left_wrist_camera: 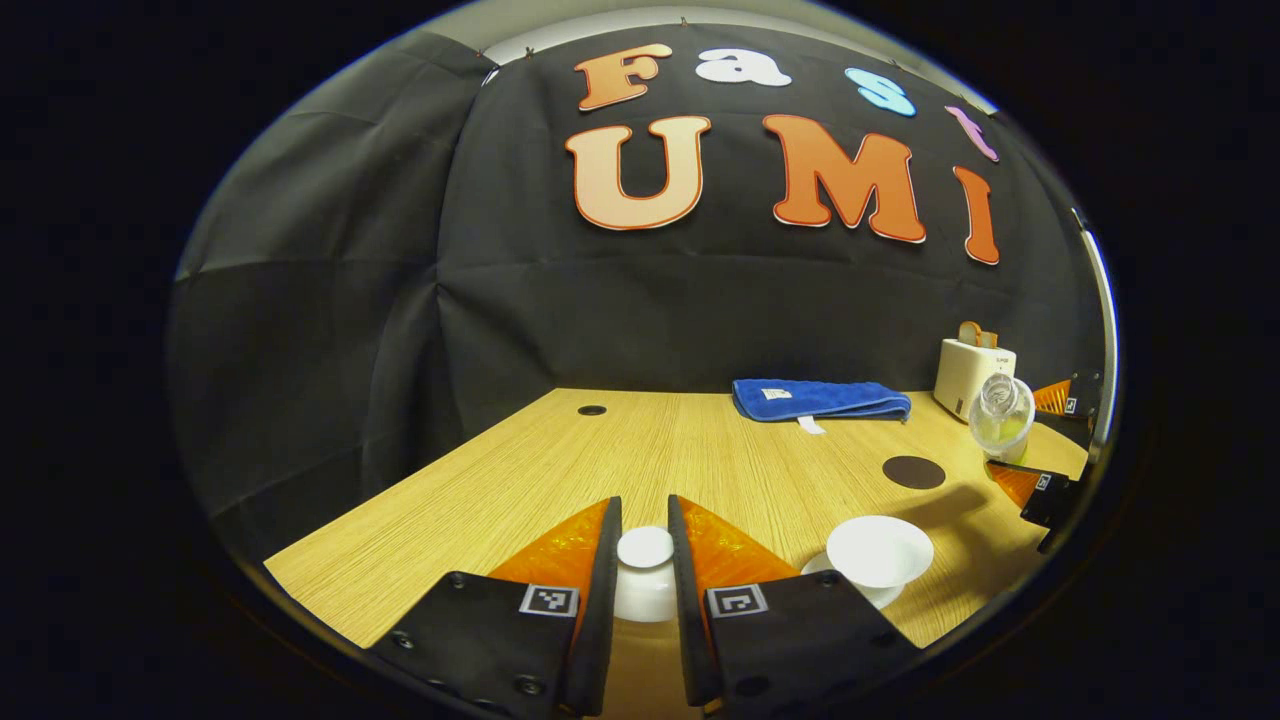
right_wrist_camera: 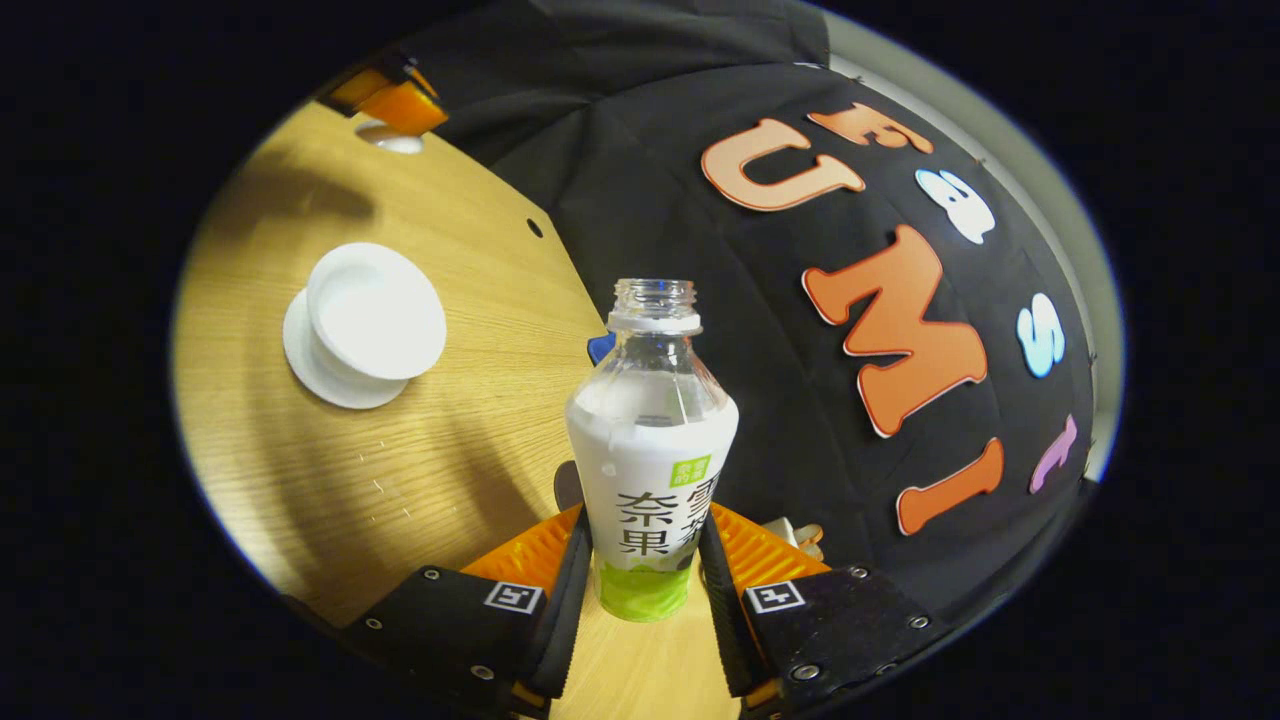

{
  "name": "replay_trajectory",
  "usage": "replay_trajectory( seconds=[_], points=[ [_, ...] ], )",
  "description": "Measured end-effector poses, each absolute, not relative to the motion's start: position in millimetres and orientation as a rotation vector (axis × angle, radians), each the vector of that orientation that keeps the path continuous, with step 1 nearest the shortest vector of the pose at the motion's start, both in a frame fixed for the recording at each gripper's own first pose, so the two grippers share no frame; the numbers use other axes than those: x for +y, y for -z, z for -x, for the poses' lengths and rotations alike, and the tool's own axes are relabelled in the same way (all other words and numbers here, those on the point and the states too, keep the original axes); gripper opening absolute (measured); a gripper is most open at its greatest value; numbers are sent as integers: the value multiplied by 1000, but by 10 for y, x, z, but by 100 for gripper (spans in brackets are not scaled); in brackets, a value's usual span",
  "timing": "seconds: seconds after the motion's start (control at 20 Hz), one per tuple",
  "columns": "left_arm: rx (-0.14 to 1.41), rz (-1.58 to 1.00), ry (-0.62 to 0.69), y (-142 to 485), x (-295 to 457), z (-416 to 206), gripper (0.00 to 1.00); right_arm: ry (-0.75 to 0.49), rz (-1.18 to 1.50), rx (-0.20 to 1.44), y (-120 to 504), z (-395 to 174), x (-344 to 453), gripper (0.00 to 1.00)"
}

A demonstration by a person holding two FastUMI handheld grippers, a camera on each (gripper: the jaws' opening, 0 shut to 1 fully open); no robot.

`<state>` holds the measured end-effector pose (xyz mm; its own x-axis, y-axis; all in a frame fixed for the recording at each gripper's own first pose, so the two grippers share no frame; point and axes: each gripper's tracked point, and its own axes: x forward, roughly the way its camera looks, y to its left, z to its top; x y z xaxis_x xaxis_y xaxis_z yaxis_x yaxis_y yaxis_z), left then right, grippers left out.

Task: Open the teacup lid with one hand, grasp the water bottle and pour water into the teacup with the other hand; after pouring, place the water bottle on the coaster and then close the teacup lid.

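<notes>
Left gripper: my fingers are clenched on the teacup lid, one finger on each side of its white knob, lid held above the wooden table. Just to the right of my fingers sits the teacup, open, white, standing on its white saucer.

Farther right on the table lies the dark round coaster, bare, apart from the cup. Behind it, near the booth wall, a folded blue towel and a small white toaster with something tan poking from its slot.

At the right edge of the left gripper view, the right gripper holds the water bottle off the table, tilted, its open mouth turned toward this camera.

Right gripper: my fingers are closed on the water bottle, pressing the lower body from both sides at the label. No cap on the neck. The right gripper view is rolled over, so the table runs up the left side.

In that view the teacup and saucer sit to the left, well apart from the bottle. The left gripper shows at the top left with a bit of the white lid beneath it. A dark sliver behind the bottle's left side may be the coaster; I cannot tell for sure.
</notes>
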<state>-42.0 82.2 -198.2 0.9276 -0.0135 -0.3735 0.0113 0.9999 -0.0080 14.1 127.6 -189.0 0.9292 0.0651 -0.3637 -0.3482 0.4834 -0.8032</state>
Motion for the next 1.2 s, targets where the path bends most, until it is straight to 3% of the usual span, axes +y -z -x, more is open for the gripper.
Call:
replay_trajectory(
  seconds=[0.4,0.7,1.2],
  points=[
    [384,4,15,1985,840,450,31,-319,1251,207,2001,-162,1514,59],
    [393,9,10,2042,887,476,33,-280,1473,49,1832,-287,1527,59],
    [412,7,-8,2130,986,489,31,-269,1602,-48,1731,-339,1584,59]
  ],
)
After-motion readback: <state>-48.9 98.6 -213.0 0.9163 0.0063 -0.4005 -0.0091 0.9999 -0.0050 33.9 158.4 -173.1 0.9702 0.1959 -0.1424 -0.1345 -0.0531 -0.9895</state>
